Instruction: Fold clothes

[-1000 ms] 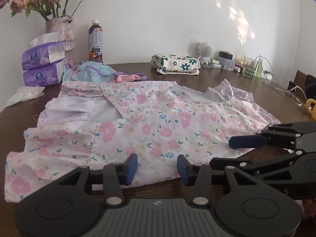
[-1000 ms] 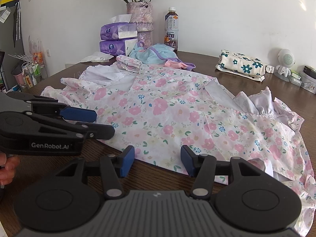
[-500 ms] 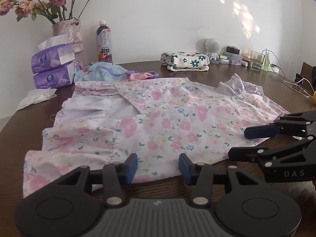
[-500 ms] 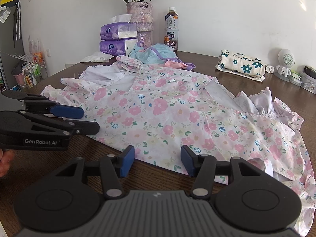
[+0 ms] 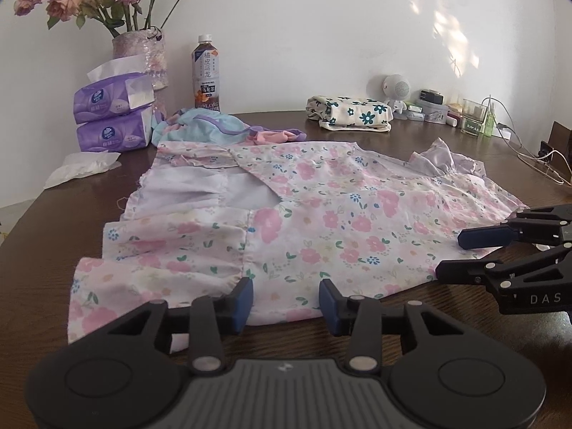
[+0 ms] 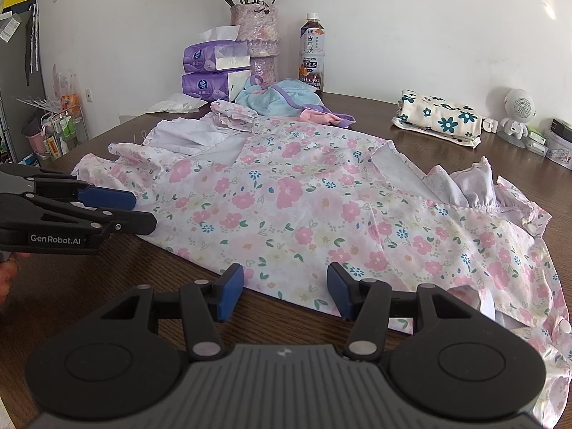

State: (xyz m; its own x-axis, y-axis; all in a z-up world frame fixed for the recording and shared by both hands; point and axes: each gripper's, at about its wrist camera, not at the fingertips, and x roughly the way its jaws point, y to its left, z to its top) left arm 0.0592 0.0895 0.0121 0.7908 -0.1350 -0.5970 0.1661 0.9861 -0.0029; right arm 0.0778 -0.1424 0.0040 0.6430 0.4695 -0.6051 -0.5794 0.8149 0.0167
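Dark wooden table [image 5: 411, 136] under a floral dress [image 5: 321, 214], white wall [image 5: 321, 28] behind.

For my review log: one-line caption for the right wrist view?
Open right gripper poised at the near edge of the floral dress on the wooden table; open left gripper alongside.

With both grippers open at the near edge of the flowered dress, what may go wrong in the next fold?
1. The floral dress lies in layers, with a flap turned back; the right gripper may pinch one layer only, so the fold comes out crooked.
2. The left gripper sits near a gathered ruffle seam, which may bunch.
3. Folding away could push the blue garment toward the bottle.
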